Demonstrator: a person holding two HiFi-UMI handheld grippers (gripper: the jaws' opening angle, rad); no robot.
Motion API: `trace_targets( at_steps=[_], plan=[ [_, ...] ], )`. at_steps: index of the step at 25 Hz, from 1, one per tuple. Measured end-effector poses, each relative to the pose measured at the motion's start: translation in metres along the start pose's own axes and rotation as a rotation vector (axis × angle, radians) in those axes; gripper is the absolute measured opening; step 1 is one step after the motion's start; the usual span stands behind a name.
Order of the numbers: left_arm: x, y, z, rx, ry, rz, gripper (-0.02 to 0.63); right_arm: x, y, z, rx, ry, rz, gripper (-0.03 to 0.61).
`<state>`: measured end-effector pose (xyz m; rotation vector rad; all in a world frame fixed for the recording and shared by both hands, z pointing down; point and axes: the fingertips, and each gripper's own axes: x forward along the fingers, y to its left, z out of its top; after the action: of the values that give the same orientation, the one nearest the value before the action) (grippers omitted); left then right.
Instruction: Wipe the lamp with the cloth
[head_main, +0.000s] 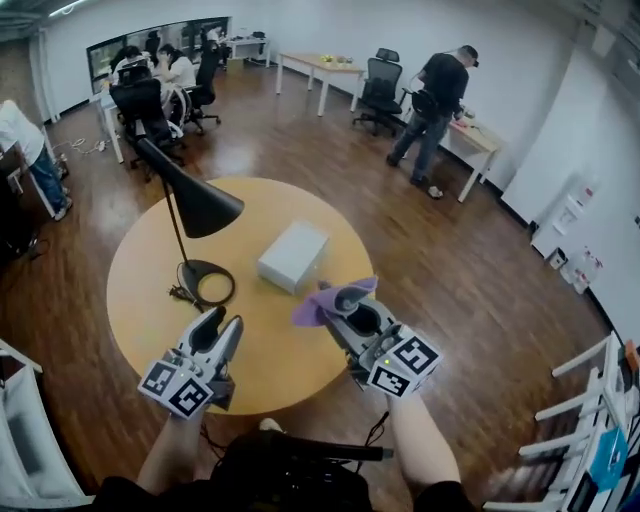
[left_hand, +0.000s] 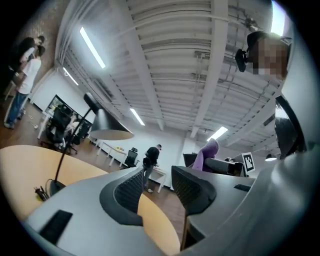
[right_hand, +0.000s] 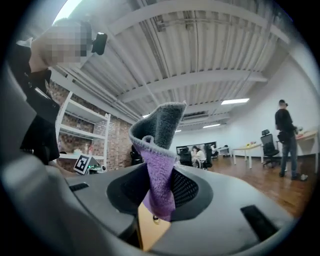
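Pinching cloth (right_hand: 159, 170): right gripper (head_main: 342, 300) level | left gripper (head_main: 224, 322) tilted up (jaws apart)

The cloth (head_main: 325, 303) in the right gripper (head_main: 345, 298) is purple on one face and grey on the other. The lamp (head_main: 195, 205) is black all over: shade, stem and base. The round bench (head_main: 140, 290) is light yellowish wood, and the box (head_main: 293, 256) near its middle is a plain whitish grey. The left gripper (head_main: 222, 322) and the right are both grey with black ribbed pads (left_hand: 131, 192), and each carries a white cube (head_main: 178, 388) printed with black square markers. The floor (head_main: 450, 270) is glossy dark brown wood, the far walls (head_main: 330, 25) are white, and the far office chairs (head_main: 380, 90) are black.
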<state>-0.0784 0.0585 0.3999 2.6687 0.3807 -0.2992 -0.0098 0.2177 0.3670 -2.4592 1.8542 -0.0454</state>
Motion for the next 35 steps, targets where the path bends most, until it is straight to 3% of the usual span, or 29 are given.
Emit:
trace_targets(
  at_steps=[4, 7, 11, 13, 17, 21, 26, 28, 32, 35],
  plan=[
    [-0.024, 0.037, 0.014, 0.011, -0.053, 0.125, 0.161, 0.086, -0.007, -0.030, 0.034, 0.112, 0.066, 0.110],
    [-0.034, 0.052, 0.019, 0.037, -0.086, 0.176, 0.161, 0.136, 0.006, -0.035, 0.034, 0.125, 0.172, 0.109],
    [-0.054, 0.062, 0.028, 0.062, -0.125, 0.242, 0.161, 0.183, 0.054, -0.032, -0.085, 0.095, 0.375, 0.110],
    [-0.068, 0.065, 0.027, 0.073, -0.119, 0.284, 0.161, 0.197, 0.066, -0.021, -0.142, 0.046, 0.400, 0.110],
    [-0.084, 0.061, 0.024, 0.121, -0.101, 0.374, 0.161, 0.200, 0.044, 0.023, -0.143, -0.092, 0.373, 0.109],
    [-0.095, 0.063, 0.028, 0.140, -0.133, 0.472, 0.161, 0.215, 0.023, 0.054, -0.345, -0.063, 0.408, 0.110],
    [-0.095, 0.058, 0.029, 0.137, -0.193, 0.578, 0.161, 0.235, 0.000, 0.090, -0.476, -0.032, 0.572, 0.109],
    [-0.090, 0.056, 0.026, 0.142, -0.210, 0.602, 0.161, 0.249, -0.017, 0.107, -0.488, -0.040, 0.604, 0.107],
    [-0.065, 0.057, 0.025, 0.187, -0.222, 0.650, 0.161, 0.318, -0.043, 0.120, -0.400, -0.044, 0.652, 0.107],
    [-0.032, 0.054, 0.030, 0.237, -0.186, 0.682, 0.163, 0.375, -0.037, 0.111, -0.446, -0.006, 0.704, 0.107]
  ],
)
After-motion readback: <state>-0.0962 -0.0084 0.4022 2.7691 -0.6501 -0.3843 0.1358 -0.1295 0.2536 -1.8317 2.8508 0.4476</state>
